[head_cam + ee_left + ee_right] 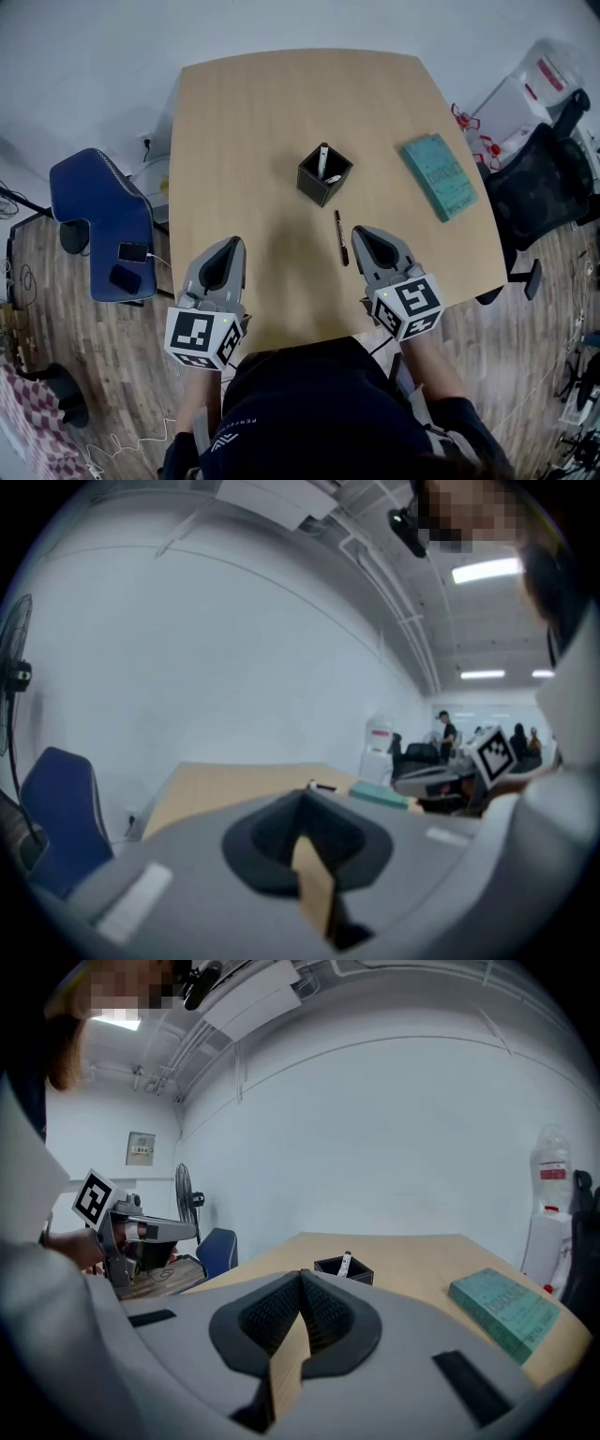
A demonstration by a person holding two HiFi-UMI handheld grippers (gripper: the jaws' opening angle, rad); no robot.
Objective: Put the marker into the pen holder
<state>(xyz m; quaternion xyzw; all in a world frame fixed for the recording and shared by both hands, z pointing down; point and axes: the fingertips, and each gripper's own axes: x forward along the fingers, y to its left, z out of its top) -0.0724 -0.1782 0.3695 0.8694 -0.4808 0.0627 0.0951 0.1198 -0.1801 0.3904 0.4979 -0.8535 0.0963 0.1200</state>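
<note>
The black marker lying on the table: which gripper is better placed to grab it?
Probably the right gripper: its shut, empty jaws sit just beside the marker, while the left gripper is farther off across the table.

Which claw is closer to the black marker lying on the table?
Right. The right claw sits just right of the marker; the left claw is much farther off to its left.

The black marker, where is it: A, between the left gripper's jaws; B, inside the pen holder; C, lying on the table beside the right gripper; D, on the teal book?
C: the head view shows the black marker flat on the table, beside the right gripper, outside the pen holder.
</note>
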